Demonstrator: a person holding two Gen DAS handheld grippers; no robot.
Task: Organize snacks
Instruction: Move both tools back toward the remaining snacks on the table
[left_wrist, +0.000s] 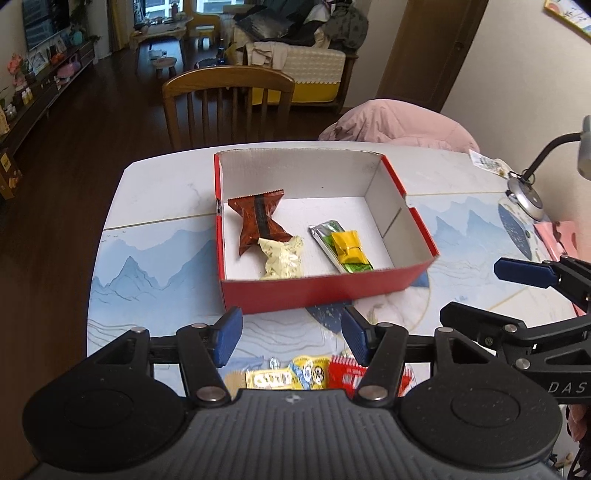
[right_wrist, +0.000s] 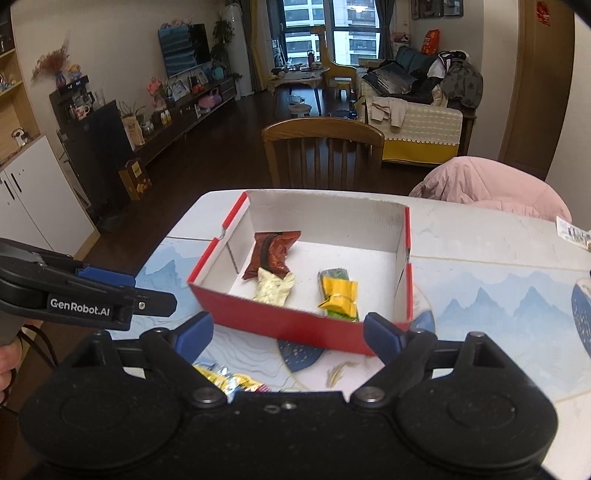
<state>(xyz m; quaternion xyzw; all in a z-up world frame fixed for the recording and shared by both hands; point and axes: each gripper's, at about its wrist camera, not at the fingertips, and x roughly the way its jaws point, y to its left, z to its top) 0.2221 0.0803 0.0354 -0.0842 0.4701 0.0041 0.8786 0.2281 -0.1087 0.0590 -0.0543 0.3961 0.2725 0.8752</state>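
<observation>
A red box (left_wrist: 325, 286) with a white inside stands on the table; it also shows in the right wrist view (right_wrist: 280, 325). In it lie a brown packet (left_wrist: 258, 223), a cream packet (left_wrist: 281, 258), and a yellow packet (left_wrist: 347, 245) on top of a green and silver bar (left_wrist: 325, 230). My left gripper (left_wrist: 291, 338) is open and empty, just short of the box's near wall. Under it lie yellow (left_wrist: 291, 374) and red (left_wrist: 345, 373) snack packets. My right gripper (right_wrist: 288, 338) is open and empty, near the box's front.
A wooden chair (left_wrist: 227, 103) stands behind the table. A pink coat (left_wrist: 399, 123) lies at the far right. A desk lamp base (left_wrist: 524, 195) and a pink item (left_wrist: 557, 236) sit at the table's right edge. The table top (left_wrist: 155, 258) has a blue mountain print.
</observation>
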